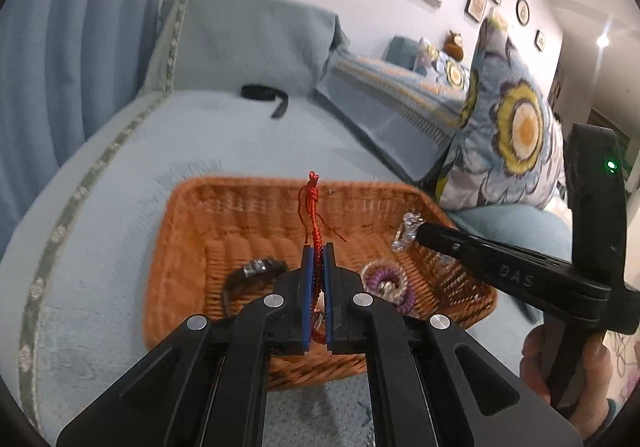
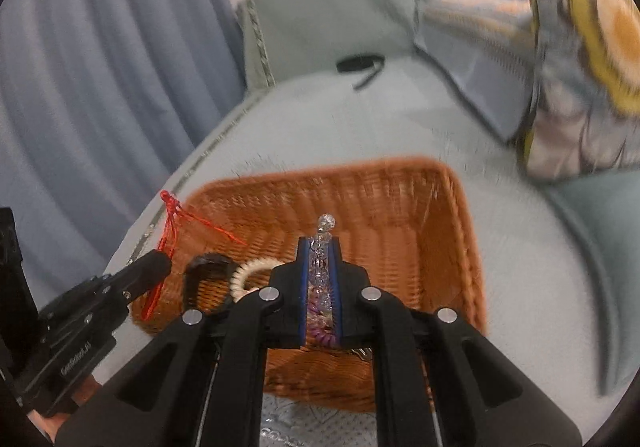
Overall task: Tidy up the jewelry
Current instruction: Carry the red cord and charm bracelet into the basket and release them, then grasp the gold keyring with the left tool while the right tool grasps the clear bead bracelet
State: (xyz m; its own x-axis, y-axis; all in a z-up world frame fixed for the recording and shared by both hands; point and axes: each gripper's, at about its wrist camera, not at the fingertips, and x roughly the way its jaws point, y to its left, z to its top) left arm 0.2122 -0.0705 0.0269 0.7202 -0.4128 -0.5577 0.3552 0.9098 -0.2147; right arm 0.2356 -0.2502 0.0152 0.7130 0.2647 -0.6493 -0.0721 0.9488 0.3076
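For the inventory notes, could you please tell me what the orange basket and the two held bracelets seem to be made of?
The orange rectangular basket looks like woven wicker or rattan, matte, with ribbed weave rows. The red braided bracelet in the left gripper looks like knotted cord with loose thread ends. The clear beaded bracelet in the right gripper looks like glass or clear plastic, glossy and see-through.

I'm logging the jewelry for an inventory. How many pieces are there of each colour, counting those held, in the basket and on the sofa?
Red: 1, cord bracelet
Clear: 1, bead bracelet
Purple: 1, purple coil
Cream: 1, cream coil
Dark: 2, dark bracelet, black band
Total: 6
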